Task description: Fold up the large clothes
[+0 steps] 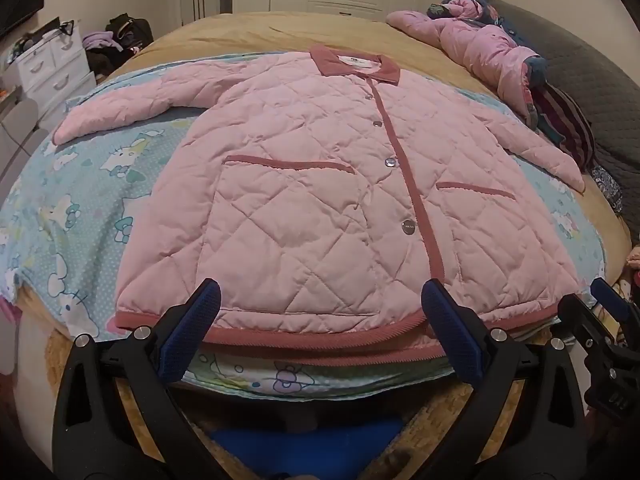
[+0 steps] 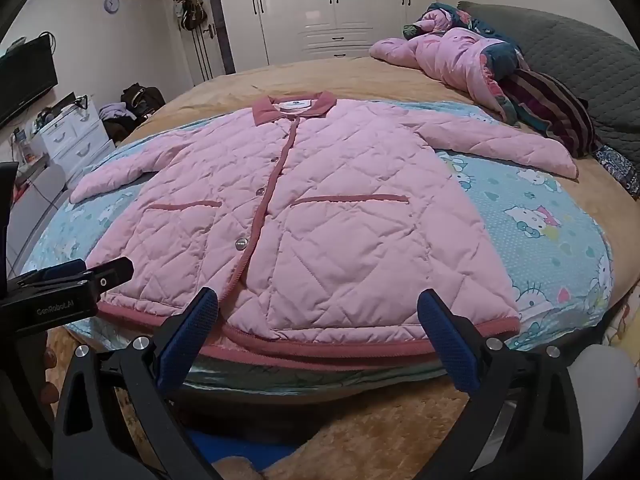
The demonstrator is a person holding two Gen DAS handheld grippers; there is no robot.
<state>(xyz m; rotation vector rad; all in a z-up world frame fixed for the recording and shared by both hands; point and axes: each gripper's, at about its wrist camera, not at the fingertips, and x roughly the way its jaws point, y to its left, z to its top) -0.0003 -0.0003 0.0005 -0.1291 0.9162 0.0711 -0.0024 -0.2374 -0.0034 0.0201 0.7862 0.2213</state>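
Note:
A pink quilted jacket (image 1: 304, 200) (image 2: 320, 232) lies flat and buttoned on a blue cartoon-print sheet (image 1: 80, 200) (image 2: 540, 232), collar at the far end and both sleeves spread out. Its dark pink hem runs along the near edge of the bed. My left gripper (image 1: 320, 312) hangs open just above the hem's left half, blue pads wide apart with nothing between them. My right gripper (image 2: 318, 316) is open over the hem's right half, likewise holding nothing. The right gripper's tip (image 1: 608, 304) shows at the right edge of the left wrist view.
A heap of pink and patterned clothes (image 1: 492, 48) (image 2: 472, 60) lies at the far right of the tan bed cover (image 1: 248, 32). A dark grey quilt (image 2: 580, 64) sits behind it. White drawers (image 1: 52, 68) and bags stand on the floor at left, wardrobes at the back.

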